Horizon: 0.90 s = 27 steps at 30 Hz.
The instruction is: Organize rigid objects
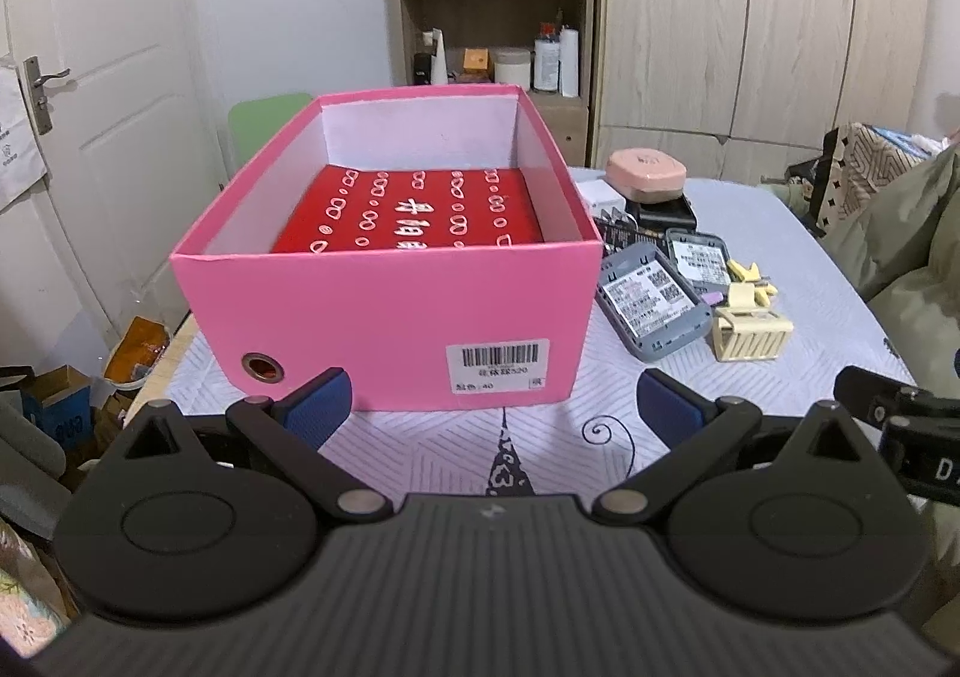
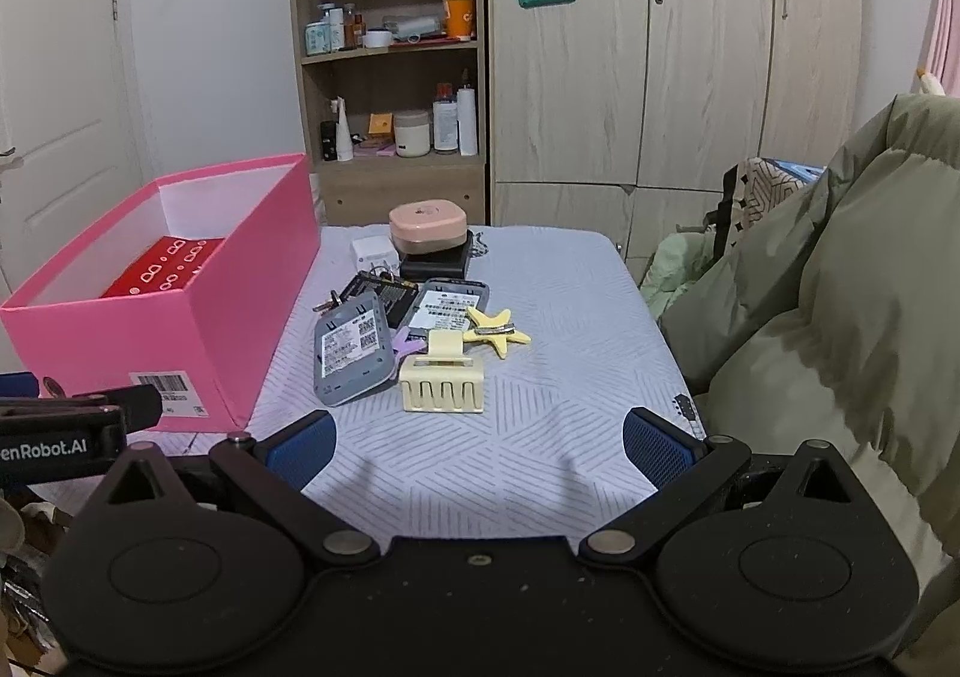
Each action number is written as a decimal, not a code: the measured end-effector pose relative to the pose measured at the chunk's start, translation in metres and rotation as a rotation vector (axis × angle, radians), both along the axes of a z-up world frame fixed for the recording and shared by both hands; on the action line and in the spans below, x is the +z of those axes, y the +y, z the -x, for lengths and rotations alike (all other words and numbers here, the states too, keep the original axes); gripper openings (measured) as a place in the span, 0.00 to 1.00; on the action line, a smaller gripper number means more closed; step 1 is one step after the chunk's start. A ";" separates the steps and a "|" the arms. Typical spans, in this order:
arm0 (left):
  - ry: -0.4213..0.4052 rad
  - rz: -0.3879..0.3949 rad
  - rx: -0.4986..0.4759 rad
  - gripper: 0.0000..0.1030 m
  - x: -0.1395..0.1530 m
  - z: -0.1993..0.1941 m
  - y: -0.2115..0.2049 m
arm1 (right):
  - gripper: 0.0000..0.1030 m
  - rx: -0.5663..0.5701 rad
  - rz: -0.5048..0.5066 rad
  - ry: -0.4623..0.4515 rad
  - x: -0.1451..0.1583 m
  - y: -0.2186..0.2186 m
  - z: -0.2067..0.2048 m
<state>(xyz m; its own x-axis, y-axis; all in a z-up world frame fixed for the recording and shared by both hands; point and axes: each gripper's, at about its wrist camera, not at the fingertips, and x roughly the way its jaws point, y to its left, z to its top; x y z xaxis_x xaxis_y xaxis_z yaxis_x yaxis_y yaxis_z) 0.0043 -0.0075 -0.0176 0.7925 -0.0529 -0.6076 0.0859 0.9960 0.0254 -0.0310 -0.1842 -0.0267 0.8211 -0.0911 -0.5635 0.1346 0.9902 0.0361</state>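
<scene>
A pink open box stands on the table with a red patterned box flat inside it. It also shows at the left of the right wrist view. To its right lie two grey devices, a cream hair claw, a yellow star clip, a pink case on a black box, and a white charger. My left gripper is open and empty just in front of the pink box. My right gripper is open and empty, short of the hair claw.
The table has a pale patterned cloth. A green padded coat lies at the right edge. A wooden shelf with bottles and a wardrobe stand behind. Boxes and bags sit on the floor at the left.
</scene>
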 end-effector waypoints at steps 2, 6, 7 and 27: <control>0.006 -0.007 -0.008 1.00 -0.001 0.000 -0.002 | 1.00 -0.002 0.003 0.006 -0.001 0.000 -0.001; 0.007 -0.010 -0.015 1.00 0.001 0.000 -0.002 | 1.00 -0.001 0.001 -0.003 0.003 -0.001 -0.001; 0.010 -0.005 -0.014 1.00 0.001 0.000 -0.001 | 1.00 -0.002 0.000 -0.003 0.004 -0.001 -0.002; -0.165 -0.213 -0.251 0.95 0.063 -0.024 0.009 | 1.00 0.144 -0.090 -0.295 0.017 -0.031 -0.017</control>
